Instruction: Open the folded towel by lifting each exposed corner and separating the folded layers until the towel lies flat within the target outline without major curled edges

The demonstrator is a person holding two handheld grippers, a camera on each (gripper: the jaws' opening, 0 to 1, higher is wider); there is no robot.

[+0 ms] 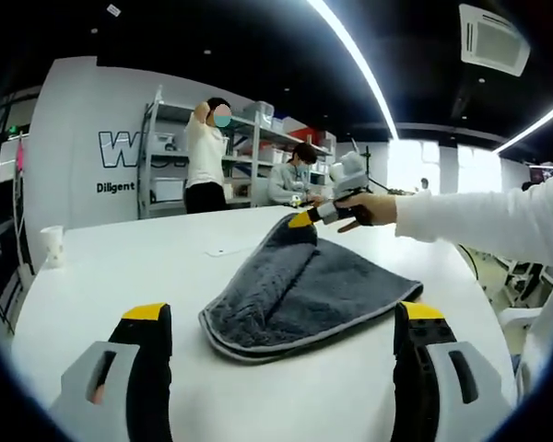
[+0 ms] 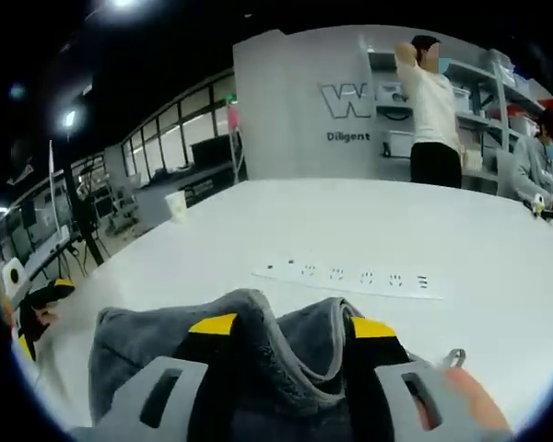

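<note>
A grey towel (image 1: 304,295) lies folded on the white table (image 1: 111,267), its near edge a rounded fold. In the left gripper view my left gripper (image 1: 284,311) stands open just short of that near edge, with nothing between its yellow-tipped jaws. My right gripper (image 1: 306,219) reaches in from the right, held by a hand in a white sleeve, and pinches the towel's far corner, which is raised off the table. In the right gripper view the towel (image 2: 258,341) bunches between the jaws of my right gripper (image 2: 293,327). The left gripper (image 2: 39,299) sits at the far left.
A white power strip (image 2: 350,274) lies on the table beyond the towel. A paper cup (image 2: 176,204) stands near the table's far edge. Two people (image 1: 205,166) are by metal shelves behind the table. A chair (image 1: 516,322) stands at the right.
</note>
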